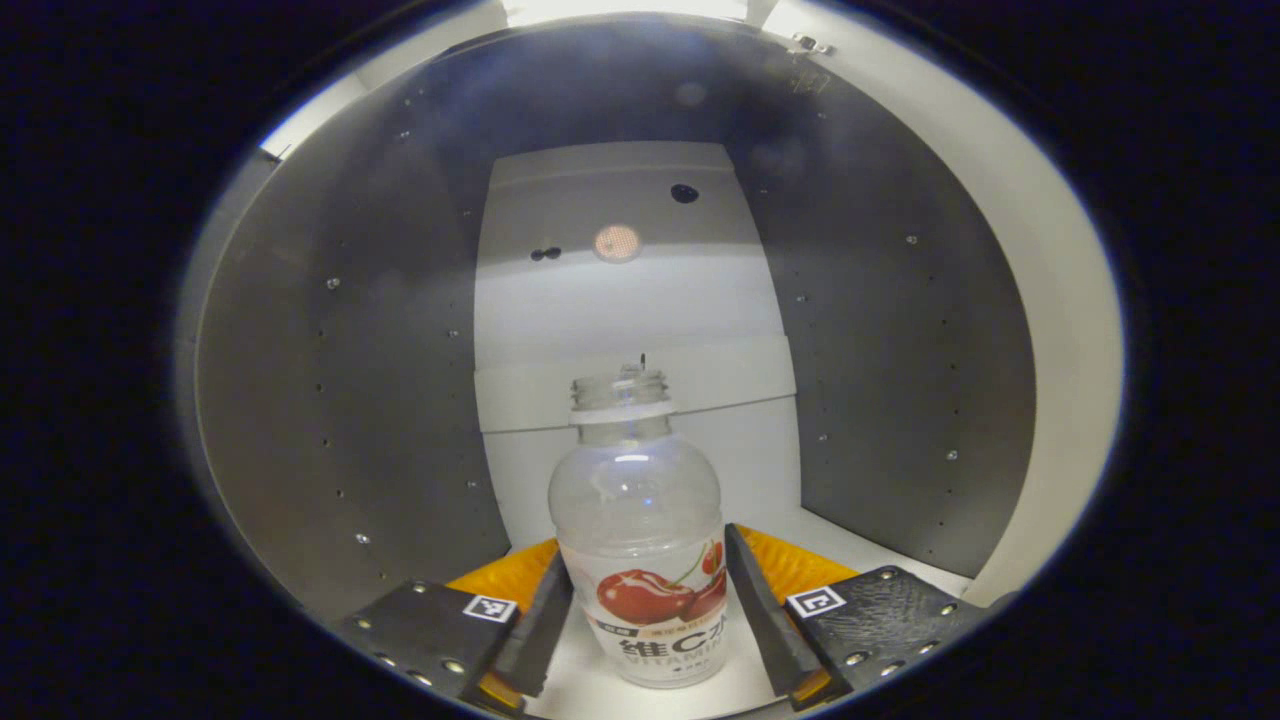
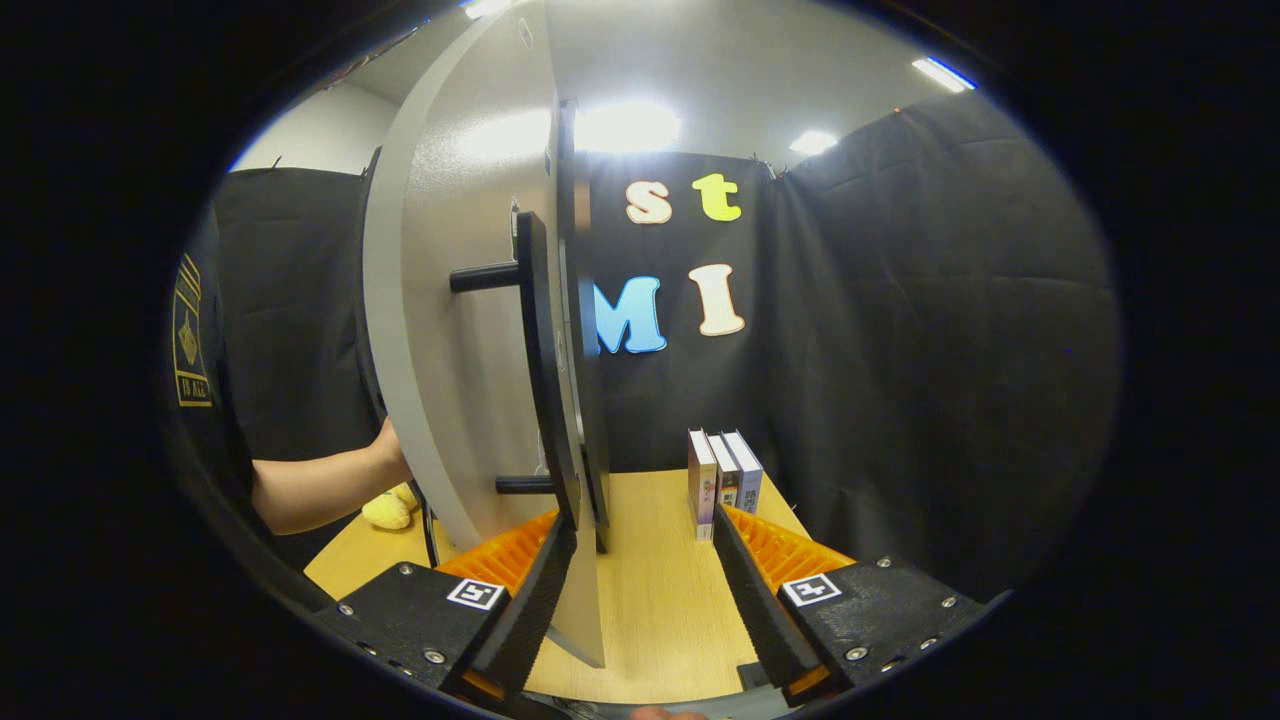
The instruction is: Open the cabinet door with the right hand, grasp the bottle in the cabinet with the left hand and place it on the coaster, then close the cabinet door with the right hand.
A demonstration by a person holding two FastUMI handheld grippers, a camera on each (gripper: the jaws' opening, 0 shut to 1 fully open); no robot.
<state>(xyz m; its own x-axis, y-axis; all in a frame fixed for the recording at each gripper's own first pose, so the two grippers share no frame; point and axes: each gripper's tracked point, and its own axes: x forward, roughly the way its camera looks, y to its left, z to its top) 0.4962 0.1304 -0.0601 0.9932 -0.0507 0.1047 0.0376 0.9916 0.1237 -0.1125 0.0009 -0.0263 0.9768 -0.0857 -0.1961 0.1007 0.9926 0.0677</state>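
**Left tool flanked the bottle inside the cabinet**

In the left gripper view, the left tool (image 1: 648,610) was deep inside the cabinet (image 1: 350,380), its fingers spread on either side of the bottle (image 1: 640,540). The fingers sat right at the bottle's sides, but whether they pressed on it could not be told. The bottle stood upright on the cabinet floor, uncapped and clear, with a cherry label low on its body, well forward of the back wall.

In the right gripper view, the right tool (image 2: 645,600) was spread wide with nothing between its fingers, over the tabletop (image 2: 660,590). The door (image 2: 470,330) stood open, seen nearly edge-on, its bottom edge just beside the tool's left finger. The door's long handle (image 2: 545,380) ran upright on two posts. A forearm (image 2: 320,485) reached behind the door. Three small boxes (image 2: 722,480) stood upright towards the tabletop's far edge.
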